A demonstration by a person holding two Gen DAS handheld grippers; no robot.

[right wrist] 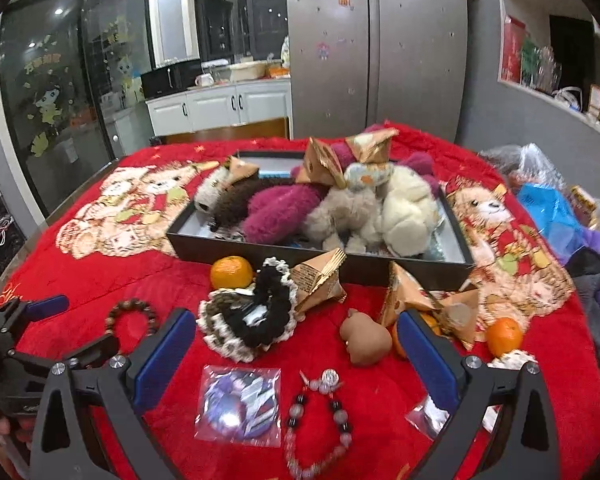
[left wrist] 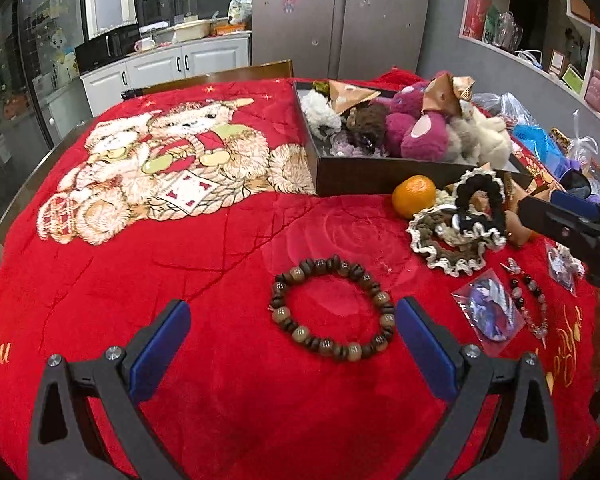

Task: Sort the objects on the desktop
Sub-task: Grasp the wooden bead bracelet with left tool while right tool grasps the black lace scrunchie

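We hold the left gripper (left wrist: pixel 293 338) spread wide and empty, the wooden bead bracelet (left wrist: pixel 333 307) lying at twelve o'clock; the right gripper (right wrist: pixel 300 352), likewise parted, frames a crystal bracelet (right wrist: pixel 320 424); beyond, scrunchies (right wrist: pixel 252 316), then the toy-filled tray (right wrist: pixel 260 250).

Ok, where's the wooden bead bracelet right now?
The wooden bead bracelet lies flat on the red blanket, just ahead of the open left gripper, left of the bagged badge.
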